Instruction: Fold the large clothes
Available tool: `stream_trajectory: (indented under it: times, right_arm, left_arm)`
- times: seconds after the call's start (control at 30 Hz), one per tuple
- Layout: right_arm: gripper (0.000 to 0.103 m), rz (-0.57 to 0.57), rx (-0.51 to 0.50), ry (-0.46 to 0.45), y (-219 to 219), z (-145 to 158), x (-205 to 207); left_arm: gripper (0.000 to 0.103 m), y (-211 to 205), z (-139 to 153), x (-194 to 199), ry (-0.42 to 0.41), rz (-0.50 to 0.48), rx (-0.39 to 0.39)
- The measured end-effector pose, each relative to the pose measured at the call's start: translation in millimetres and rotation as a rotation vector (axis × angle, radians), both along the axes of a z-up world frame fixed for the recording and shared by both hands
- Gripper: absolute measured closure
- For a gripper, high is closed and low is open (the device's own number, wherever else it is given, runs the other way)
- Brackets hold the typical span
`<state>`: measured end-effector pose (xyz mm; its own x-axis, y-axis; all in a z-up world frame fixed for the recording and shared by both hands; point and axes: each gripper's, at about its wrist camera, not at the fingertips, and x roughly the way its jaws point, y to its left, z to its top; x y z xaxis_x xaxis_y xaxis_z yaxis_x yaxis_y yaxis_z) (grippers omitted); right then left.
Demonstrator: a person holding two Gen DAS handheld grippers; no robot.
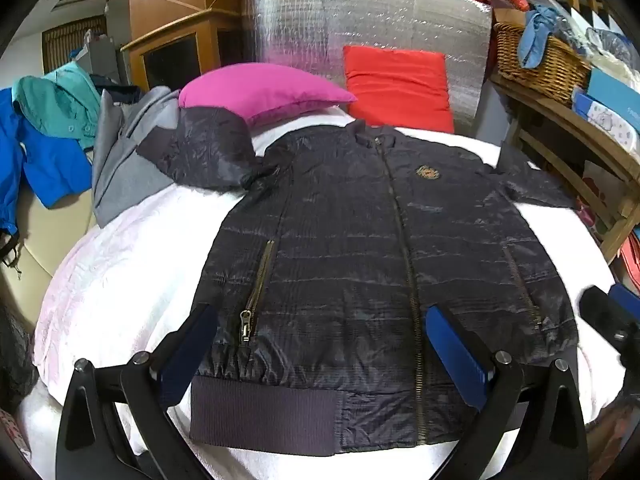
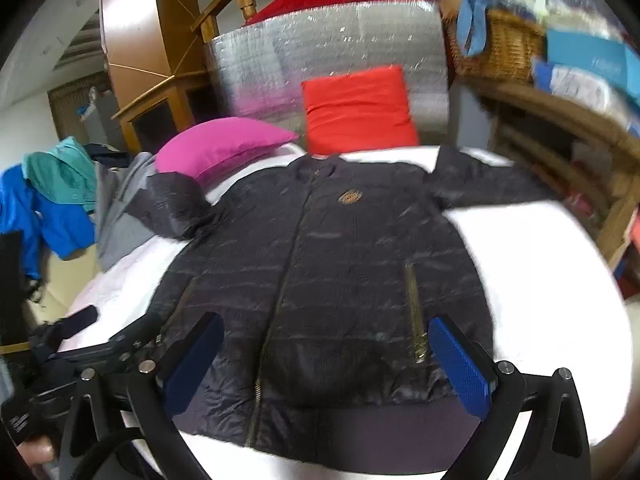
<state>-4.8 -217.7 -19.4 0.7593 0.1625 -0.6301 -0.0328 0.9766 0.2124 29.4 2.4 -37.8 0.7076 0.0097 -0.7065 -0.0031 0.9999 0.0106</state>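
Observation:
A dark navy zip-up jacket (image 1: 360, 240) lies front-up and zipped on the white bed (image 1: 120, 264), hem nearest me. Its left sleeve (image 1: 200, 152) is bent up toward the pillows; the right sleeve (image 1: 532, 184) stretches out sideways. My left gripper (image 1: 320, 310) hovers open above the hem's left half, nothing between its blue pads (image 1: 456, 344). In the right wrist view the jacket (image 2: 320, 248) fills the middle, and my right gripper (image 2: 327, 320) hangs open over the hem's right half, also with nothing in it. The left tool's black body (image 2: 100, 344) shows at lower left.
A pink pillow (image 1: 260, 92) and a red pillow (image 1: 400, 88) lean at the head of the bed against a silver foil panel (image 1: 360, 20). Grey, teal and blue clothes (image 1: 60, 140) pile up on the left. A wooden shelf with a wicker basket (image 1: 536, 56) stands right.

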Motion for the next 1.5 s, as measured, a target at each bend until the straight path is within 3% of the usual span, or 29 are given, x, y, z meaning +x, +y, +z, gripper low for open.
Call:
stream_trajectory:
  times: [0.17,0.3,0.47,0.53,0.57,0.63,0.7,0.8,1.0,1.07,1.1,1.23,1.33,1.43,1.5]
  right_arm:
    - [0.000,-0.012,0.238,0.089,-69.2,-31.5,16.5]
    - [0.000,-0.126,0.423,0.096,-150.7,-45.9,41.9]
    - [0.002,-0.314,0.679,0.077,-258.7,-66.4,113.9]
    - [0.005,-0.405,0.687,0.115,-295.3,-74.8,137.3]
    - [0.008,-0.438,0.708,0.091,-321.1,-78.5,155.9]
    - [0.022,-0.525,0.735,0.088,-360.5,-87.9,184.5]
    - [0.030,-0.605,0.768,0.095,-390.5,-100.9,216.0]
    - [0.030,-0.647,0.800,0.029,-429.5,-105.9,262.1]
    - [0.031,-0.724,0.680,0.072,-461.1,-118.0,324.3]
    - [0.059,-0.725,0.589,0.121,-458.1,-111.5,345.5]
    - [0.091,-0.724,0.540,0.153,-454.2,-103.9,353.8]
    - [0.092,-0.627,0.246,0.083,-409.6,-23.8,372.3]
    - [0.093,-0.524,0.105,0.004,-351.3,36.0,393.5]
    - [0.093,-0.378,-0.001,-0.090,-266.3,87.7,401.5]
    - [0.093,-0.248,-0.069,-0.136,-198.7,100.6,403.6]
  left_arm:
    - [0.000,18.5,-35.9,34.1,0.087,0.071,0.025]
    - [0.000,26.2,-58.1,64.4,0.128,0.087,0.040]
    - [0.000,21.7,-67.5,103.0,0.101,0.062,0.034]
    - [0.000,17.4,-69.2,118.7,0.078,0.042,0.015]
    - [0.000,14.3,-71.0,128.2,0.066,0.028,0.002]
    - [0.000,8.9,-74.7,140.9,0.048,0.004,-0.014]
    - [0.000,4.8,-80.0,151.8,0.044,-0.019,-0.026]
    - [0.000,2.3,-90.3,162.6,0.044,-0.047,-0.046]
    - [0.000,4.6,-113.7,172.5,0.114,-0.055,-0.110]
    - [0.000,7.9,-113.1,172.7,0.110,-0.055,-0.135]
    - [0.000,9.0,-113.7,172.9,0.116,-0.055,-0.141]
    - [0.000,11.8,-110.1,168.7,0.107,-0.056,-0.155]
    - [0.000,13.7,-108.6,168.5,0.100,-0.050,-0.164]
    - [0.000,18.3,-106.3,169.4,0.094,-0.034,-0.182]
    - [0.000,23.0,-104.9,170.2,0.095,-0.018,-0.199]
